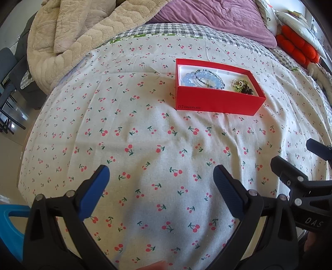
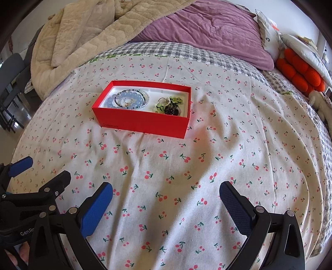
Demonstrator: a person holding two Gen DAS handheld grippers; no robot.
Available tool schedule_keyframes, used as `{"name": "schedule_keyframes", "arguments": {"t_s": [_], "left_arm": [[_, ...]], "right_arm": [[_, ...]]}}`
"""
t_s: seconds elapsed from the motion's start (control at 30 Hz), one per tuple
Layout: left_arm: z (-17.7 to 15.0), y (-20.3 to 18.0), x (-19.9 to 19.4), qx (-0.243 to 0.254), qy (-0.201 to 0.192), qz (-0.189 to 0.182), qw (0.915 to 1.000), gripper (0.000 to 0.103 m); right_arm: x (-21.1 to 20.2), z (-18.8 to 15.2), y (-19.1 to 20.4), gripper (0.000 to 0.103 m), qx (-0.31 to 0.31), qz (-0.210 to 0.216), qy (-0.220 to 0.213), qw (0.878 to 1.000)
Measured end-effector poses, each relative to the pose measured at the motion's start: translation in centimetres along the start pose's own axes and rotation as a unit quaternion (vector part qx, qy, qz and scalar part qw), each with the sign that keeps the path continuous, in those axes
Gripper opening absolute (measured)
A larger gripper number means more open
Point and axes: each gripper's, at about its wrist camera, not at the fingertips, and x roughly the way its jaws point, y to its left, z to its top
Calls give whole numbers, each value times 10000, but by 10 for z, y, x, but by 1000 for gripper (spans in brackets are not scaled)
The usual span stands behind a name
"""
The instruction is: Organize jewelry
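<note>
A red open box [image 1: 215, 101] [image 2: 143, 122] sits on the cherry-print bedsheet [image 1: 145, 145] [image 2: 186, 166]. Inside lie light blue bead bracelets [image 1: 202, 80] [image 2: 129, 99] on the left and green and dark jewelry [image 1: 242, 85] [image 2: 169, 104] on the right. My left gripper [image 1: 160, 176] is open and empty, low over the sheet, well short of the box. My right gripper [image 2: 166, 194] is open and empty, also near the front. The right gripper's fingers [image 1: 290, 172] show at the right edge of the left wrist view; the left gripper's fingers [image 2: 20, 164] show at the left edge of the right wrist view.
A beige fleece blanket [image 1: 72, 37] [image 2: 83, 35] and a purple quilt [image 1: 207, 16] [image 2: 207, 29] are piled at the far end of the bed. An orange plush [image 1: 296, 47] [image 2: 300, 72] lies at the far right. A blue object [image 1: 12, 224] sits at the lower left bed edge.
</note>
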Motion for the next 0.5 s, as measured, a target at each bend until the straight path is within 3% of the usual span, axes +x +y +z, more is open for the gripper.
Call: {"name": "schedule_keyframes", "arguments": {"t_s": [0.5], "left_arm": [[1, 1, -2, 53, 8, 6, 10000, 100]], "right_arm": [[-1, 0, -3, 103, 21, 4, 11, 10000]]}}
